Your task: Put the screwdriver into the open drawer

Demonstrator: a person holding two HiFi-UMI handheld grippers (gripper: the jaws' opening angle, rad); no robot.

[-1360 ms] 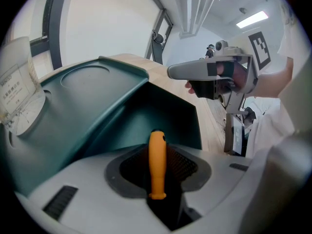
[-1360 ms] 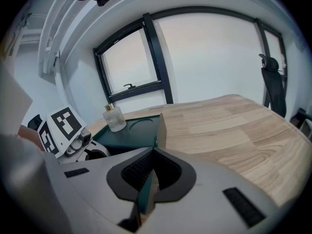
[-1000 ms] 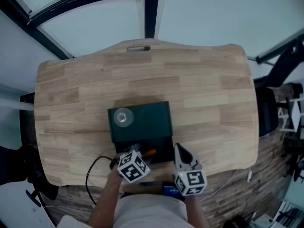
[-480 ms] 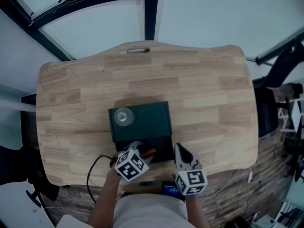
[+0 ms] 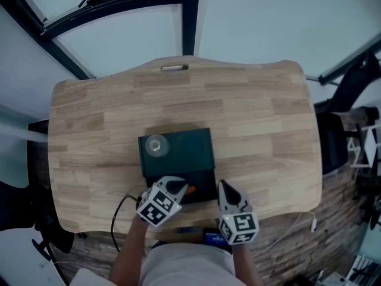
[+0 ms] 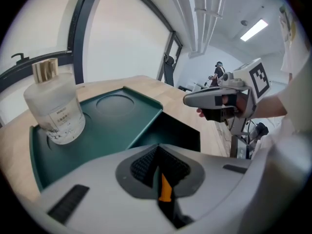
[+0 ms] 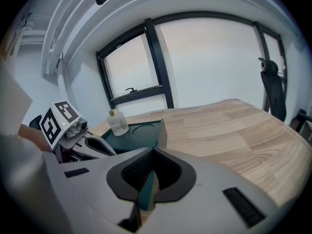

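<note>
A dark green cabinet [image 5: 184, 151] stands on the wooden bench [image 5: 256, 118]. Its drawer [image 5: 205, 190] is pulled out from the cabinet toward the person. The screwdriver [image 5: 190, 190] lies inside this drawer. Only its orange handle shows, about the middle of the drawer, and the rest is hidden by the left tool.

The top of the cabinet has a raised rim, like a tray. On its left part stands a frosted bottle [image 5: 155, 146] with a gold cap, and to the right of the bottle is a round recess [image 6: 114, 103]. The bottle has a pale label with small dark print, too small to read. The cube on each tool carries black and white square markers.

The left tool [image 5: 177, 186] hangs over the left half of the drawer. Its jaws are together and clamp nothing; a thin strip of orange shows through the slit between them. The right tool [image 5: 224, 189] is just beside the drawer's right front corner, also with its jaws together and nothing between them.

The drawer front comes close to the near edge of the bench. Wide bare wood lies behind the cabinet and on both its sides. A black cable [image 5: 116, 216] loops left of the drawer at that near edge.
</note>
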